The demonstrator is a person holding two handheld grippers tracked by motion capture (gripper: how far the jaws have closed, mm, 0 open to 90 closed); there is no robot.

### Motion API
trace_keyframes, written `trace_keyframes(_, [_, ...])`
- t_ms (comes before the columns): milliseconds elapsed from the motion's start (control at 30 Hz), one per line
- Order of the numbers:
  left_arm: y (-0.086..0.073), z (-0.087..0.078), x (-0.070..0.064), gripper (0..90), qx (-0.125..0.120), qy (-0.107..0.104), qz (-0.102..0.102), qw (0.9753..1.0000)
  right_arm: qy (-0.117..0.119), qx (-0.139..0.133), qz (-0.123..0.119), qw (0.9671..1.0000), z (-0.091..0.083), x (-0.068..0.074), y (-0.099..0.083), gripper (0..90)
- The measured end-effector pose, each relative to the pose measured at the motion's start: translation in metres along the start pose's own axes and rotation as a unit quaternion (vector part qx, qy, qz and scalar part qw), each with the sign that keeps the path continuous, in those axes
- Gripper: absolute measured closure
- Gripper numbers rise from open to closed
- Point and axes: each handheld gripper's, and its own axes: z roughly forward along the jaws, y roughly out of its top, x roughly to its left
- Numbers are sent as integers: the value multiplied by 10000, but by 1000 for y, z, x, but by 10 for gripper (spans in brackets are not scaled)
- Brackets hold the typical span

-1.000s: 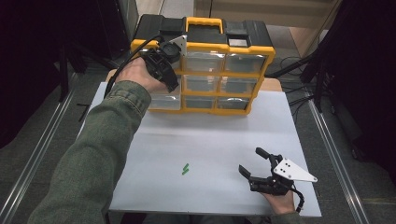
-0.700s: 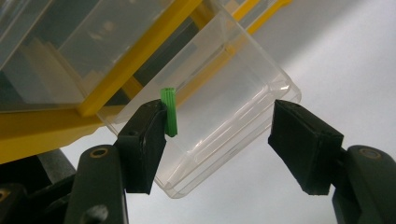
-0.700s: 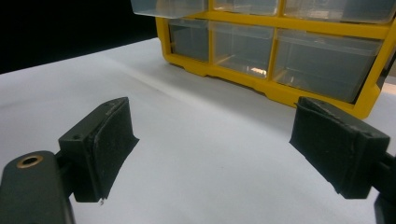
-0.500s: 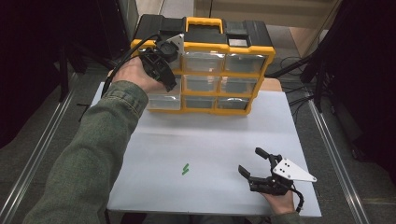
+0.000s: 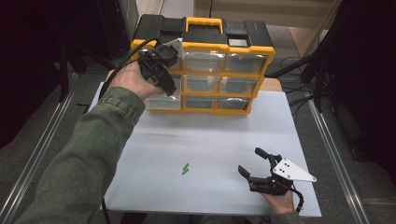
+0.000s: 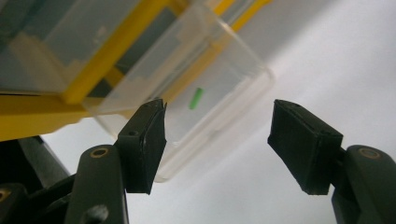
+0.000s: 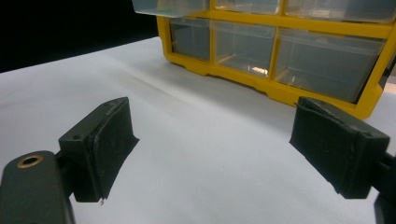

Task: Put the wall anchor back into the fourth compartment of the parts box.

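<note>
A: What is blocking my left gripper (image 6: 219, 140)?

B: The clear drawer (image 6: 187, 93) is sticking out of the yellow organizer (image 5: 205, 79), sitting right ahead of my open jaws, its corner just beside one pad. The organizer is walling off the whole far edge of the white tabletop (image 5: 210, 140).

A: And my right gripper (image 5: 254, 163)?

B: Open board is lying between it and the organizer. A small green mark (image 5: 185, 169) is sitting flat on the board, well apart from it.
</note>
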Motion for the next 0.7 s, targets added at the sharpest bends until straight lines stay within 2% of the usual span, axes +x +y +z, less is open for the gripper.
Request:
trace_keyframes(167, [-19,9,-29,358,-26,-160,303,9994,14,-2,2,10000,0,1,0,137])
trace_keyframes(200, [-19,9,-29,358,-26,-160,303,9994,14,-2,2,10000,0,1,0,137])
trace_keyframes(267, [-31,20,-46,358,50,-285,455,9985,16,9,-3,10000,1,1,0,137])
trace_keyframes(333, [-34,23,-51,358,66,-317,478,9983,24,16,7,10000,1,2,0,137])
trace_keyframes(400, [-42,37,-64,358,52,-487,493,9976,24,23,-4,10000,1,2,0,137])
trace_keyframes(467, [-46,45,-71,358,125,-561,520,9970,28,28,-41,10000,2,2,0,137])
trace_keyframes(700, [-51,65,-89,360,200,-613,520,9966,46,54,-49,10000,2,3,0,137])
